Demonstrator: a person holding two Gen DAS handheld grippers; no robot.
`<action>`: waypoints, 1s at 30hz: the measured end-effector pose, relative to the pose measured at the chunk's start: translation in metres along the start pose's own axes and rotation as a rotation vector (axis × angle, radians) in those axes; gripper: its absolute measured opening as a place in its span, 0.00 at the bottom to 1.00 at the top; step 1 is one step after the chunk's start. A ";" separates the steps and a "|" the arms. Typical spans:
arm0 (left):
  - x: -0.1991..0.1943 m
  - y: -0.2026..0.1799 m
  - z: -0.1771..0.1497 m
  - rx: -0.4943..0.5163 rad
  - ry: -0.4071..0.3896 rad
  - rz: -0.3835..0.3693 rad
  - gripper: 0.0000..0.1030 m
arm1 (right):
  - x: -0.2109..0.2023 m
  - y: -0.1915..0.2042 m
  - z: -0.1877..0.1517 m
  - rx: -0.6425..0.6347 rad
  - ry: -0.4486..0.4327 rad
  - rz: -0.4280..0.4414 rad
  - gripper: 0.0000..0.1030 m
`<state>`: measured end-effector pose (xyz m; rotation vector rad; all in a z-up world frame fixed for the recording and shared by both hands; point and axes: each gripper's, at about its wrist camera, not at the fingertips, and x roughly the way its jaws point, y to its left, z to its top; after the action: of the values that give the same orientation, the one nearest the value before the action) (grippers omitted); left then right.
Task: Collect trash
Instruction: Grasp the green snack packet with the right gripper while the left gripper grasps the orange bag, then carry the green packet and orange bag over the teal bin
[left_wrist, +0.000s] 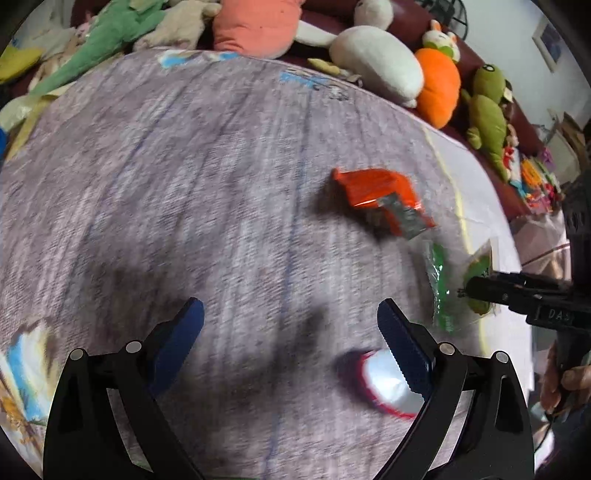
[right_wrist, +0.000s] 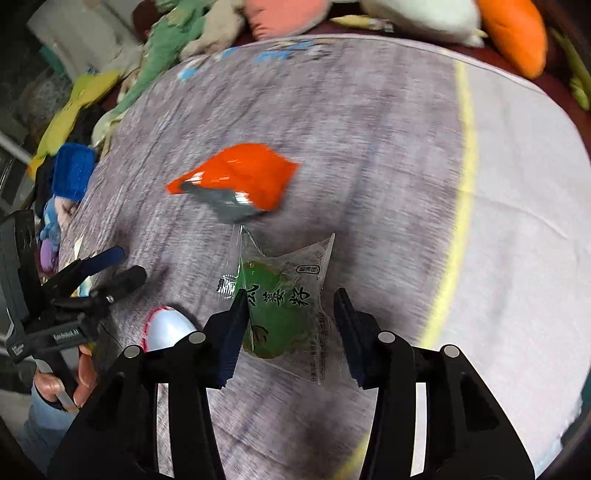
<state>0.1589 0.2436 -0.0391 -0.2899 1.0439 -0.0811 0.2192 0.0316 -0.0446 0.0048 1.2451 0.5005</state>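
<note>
Grey woven cloth (left_wrist: 184, 166) covers the bench, with trash wrappers scattered on it and both grippers above.

From the left wrist, the left gripper (left_wrist: 290, 321) hovers with jaws wide apart and nothing between them; a white red-rimmed wrapper (left_wrist: 384, 384) lies just by its right finger, an orange wrapper (left_wrist: 384, 199) farther out, and plush toys (left_wrist: 376, 62) line the far edge. From the right wrist, the right gripper (right_wrist: 291, 321) has its jaws spread on either side of a clear green-printed wrapper (right_wrist: 284, 306), seemingly not yet pinching it, though blur makes contact hard to judge.
</note>
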 end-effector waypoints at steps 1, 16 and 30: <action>0.000 -0.005 0.004 0.006 -0.001 -0.011 0.92 | -0.006 -0.009 -0.003 0.020 -0.011 -0.014 0.44; 0.046 -0.064 0.098 0.111 0.024 -0.042 0.92 | -0.031 -0.071 -0.009 0.177 -0.076 -0.008 0.44; 0.076 -0.072 0.071 0.100 0.064 0.069 0.42 | -0.025 -0.101 -0.018 0.244 -0.075 0.000 0.44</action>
<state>0.2629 0.1730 -0.0499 -0.1618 1.1091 -0.0809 0.2337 -0.0730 -0.0552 0.2280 1.2254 0.3426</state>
